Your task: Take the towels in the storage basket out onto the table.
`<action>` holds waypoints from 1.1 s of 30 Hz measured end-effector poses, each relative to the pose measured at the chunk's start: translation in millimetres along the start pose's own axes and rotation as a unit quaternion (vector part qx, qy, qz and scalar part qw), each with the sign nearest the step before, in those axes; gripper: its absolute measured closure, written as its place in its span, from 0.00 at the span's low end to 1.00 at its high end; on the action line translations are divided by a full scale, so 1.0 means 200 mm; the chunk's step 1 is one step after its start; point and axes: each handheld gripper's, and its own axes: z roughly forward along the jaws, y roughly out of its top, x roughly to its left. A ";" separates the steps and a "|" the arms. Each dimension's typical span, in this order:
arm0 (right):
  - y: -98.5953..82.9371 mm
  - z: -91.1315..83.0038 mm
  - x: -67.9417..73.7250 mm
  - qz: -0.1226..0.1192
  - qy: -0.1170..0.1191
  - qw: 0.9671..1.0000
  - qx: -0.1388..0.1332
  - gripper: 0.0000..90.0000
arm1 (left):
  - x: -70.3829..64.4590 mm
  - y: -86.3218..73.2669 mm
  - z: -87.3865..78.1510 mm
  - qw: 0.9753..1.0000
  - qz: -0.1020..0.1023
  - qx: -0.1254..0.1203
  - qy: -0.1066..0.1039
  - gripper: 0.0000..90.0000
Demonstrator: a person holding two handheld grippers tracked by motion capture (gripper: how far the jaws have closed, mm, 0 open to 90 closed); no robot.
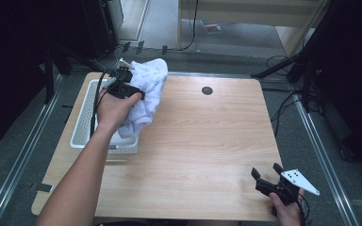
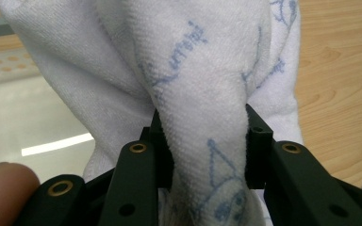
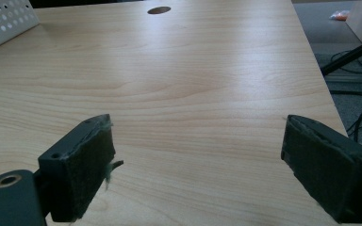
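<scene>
A white towel (image 1: pixel 146 92) with faint blue print hangs above the right side of a white perforated basket (image 1: pixel 82 117) at the table's left. My left gripper (image 1: pixel 122 82) is shut on a bunched fold of that towel (image 2: pixel 202 94), which fills the gap between its black jaws in the left gripper view (image 2: pixel 207 150). The towel's lower end drapes over the basket's right rim. Near the table's front right corner my right gripper (image 1: pixel 267 173) stands open, its padded jaws wide apart over bare wood (image 3: pixel 198 141) with nothing between them.
The wooden table (image 1: pixel 207 136) has a round dark cable hole (image 1: pixel 207 90) at the back centre. The basket's corner (image 3: pixel 2 23) is at the far left of the right gripper view. Dark stands and cables flank the table on the floor.
</scene>
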 end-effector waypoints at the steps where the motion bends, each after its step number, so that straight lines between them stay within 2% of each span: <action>1: 0.00 0.00 0.00 0.000 0.000 1.000 0.000 0.11 | -0.02 0.00 0.01 1.000 0.003 0.002 -0.002 0.74; 2: 0.00 0.00 0.00 0.000 0.000 1.000 0.000 0.11 | -0.02 0.00 0.01 1.000 0.003 0.002 -0.002 0.74; 15: 0.00 0.00 0.00 0.000 0.000 1.000 -0.003 0.11 | -0.26 -0.01 0.20 0.999 0.021 0.016 -0.029 0.73; 16: 0.00 0.00 0.00 0.000 0.000 1.000 -0.003 0.11 | -0.26 -0.01 0.20 0.999 0.021 0.016 -0.029 0.73; 17: 0.00 0.00 0.00 0.000 0.000 1.000 -0.003 0.11 | -0.29 -0.02 0.24 0.999 0.026 0.021 -0.032 0.73; 21: 0.00 0.00 0.00 -0.002 0.001 1.000 -0.004 0.11 | -0.36 -0.05 0.30 0.998 0.031 0.029 -0.038 0.73; 27: 0.00 0.00 0.00 -0.002 0.002 1.000 -0.004 0.11 | -0.45 -0.08 0.41 0.997 0.042 0.040 -0.046 0.73; 31: 0.00 0.00 0.00 -0.001 0.002 1.000 -0.004 0.11 | -0.49 -0.11 0.46 0.997 0.040 0.044 -0.054 0.72; 33: 0.00 0.00 0.00 -0.002 0.002 1.000 -0.004 0.11 | -0.53 -0.14 0.51 0.996 0.046 0.055 -0.061 0.72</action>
